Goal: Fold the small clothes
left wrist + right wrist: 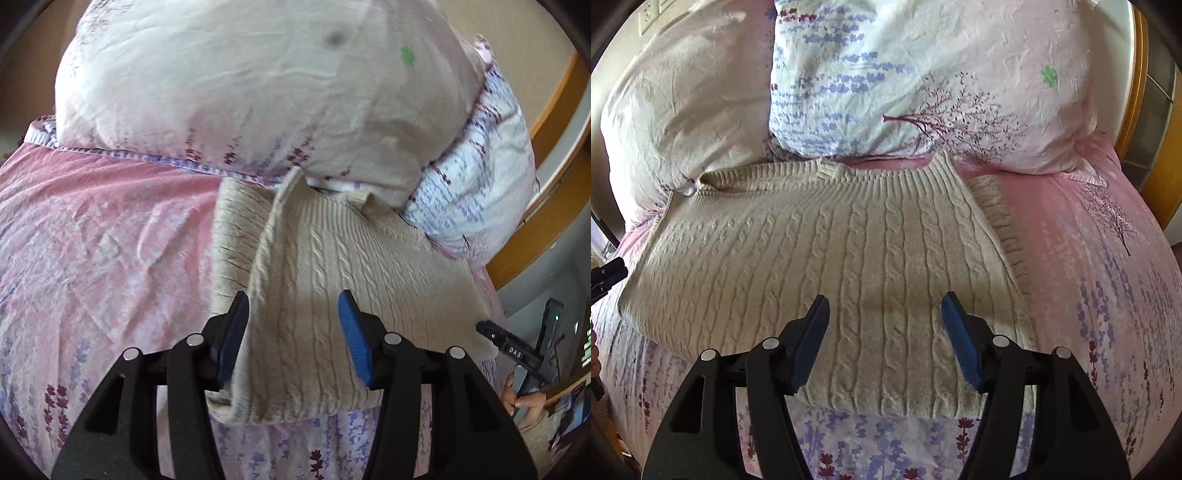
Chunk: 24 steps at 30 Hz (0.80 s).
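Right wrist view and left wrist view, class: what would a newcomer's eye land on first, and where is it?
First, the cream cable-knit sweater, lying partly folded across the middle of the pink floral bedspread, neckline toward the pillows at the head of the bed. Next, the blue-padded fingers of the right gripper, spread open over the sweater's near hem. The left gripper is likewise open above it.

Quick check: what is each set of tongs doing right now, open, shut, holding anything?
Left tongs: open, holding nothing, above the beige sweater.
Right tongs: open, holding nothing, above the same sweater.
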Tool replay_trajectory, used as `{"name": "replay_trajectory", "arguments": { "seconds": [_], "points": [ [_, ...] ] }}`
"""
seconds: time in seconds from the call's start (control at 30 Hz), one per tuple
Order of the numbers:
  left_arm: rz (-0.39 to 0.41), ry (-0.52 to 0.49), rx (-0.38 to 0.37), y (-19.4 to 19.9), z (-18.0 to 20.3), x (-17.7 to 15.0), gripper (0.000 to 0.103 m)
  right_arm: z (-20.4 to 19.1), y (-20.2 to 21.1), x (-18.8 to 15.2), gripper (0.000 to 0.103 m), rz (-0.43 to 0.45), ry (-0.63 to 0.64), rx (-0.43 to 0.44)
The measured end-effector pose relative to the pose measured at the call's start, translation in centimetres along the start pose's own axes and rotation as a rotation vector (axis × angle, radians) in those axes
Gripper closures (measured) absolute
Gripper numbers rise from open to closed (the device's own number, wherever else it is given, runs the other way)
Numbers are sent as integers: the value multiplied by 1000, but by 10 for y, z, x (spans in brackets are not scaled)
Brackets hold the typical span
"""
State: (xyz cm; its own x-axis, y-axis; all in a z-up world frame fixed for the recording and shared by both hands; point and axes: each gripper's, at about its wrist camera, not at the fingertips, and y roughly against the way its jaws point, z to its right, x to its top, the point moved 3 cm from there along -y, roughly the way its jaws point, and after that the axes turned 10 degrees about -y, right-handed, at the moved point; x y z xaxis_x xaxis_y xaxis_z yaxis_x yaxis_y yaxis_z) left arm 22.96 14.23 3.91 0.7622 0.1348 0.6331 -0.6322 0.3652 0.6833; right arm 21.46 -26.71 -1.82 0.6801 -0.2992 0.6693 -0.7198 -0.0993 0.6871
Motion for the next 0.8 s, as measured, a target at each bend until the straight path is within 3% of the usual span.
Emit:
{"name": "replay_trajectory", "arguments": {
  "seconds": [0.23, 0.43, 0.6, 0.8],
  "points": [
    [-79, 141, -81, -23, -31, 7, 50, -22, -20, 6, 35, 9, 41, -50],
    [-103, 162, -64, -40, -35, 9, 49, -29, -27, 7, 34, 41, 94, -96],
    [-103, 157, -48, -51, -36, 13, 49, -25, -29, 7, 32, 42, 90, -75],
    [-113, 152, -103, -62, -31, 20, 47, -23, -31, 7, 31, 41, 83, -56]
  ]
}}
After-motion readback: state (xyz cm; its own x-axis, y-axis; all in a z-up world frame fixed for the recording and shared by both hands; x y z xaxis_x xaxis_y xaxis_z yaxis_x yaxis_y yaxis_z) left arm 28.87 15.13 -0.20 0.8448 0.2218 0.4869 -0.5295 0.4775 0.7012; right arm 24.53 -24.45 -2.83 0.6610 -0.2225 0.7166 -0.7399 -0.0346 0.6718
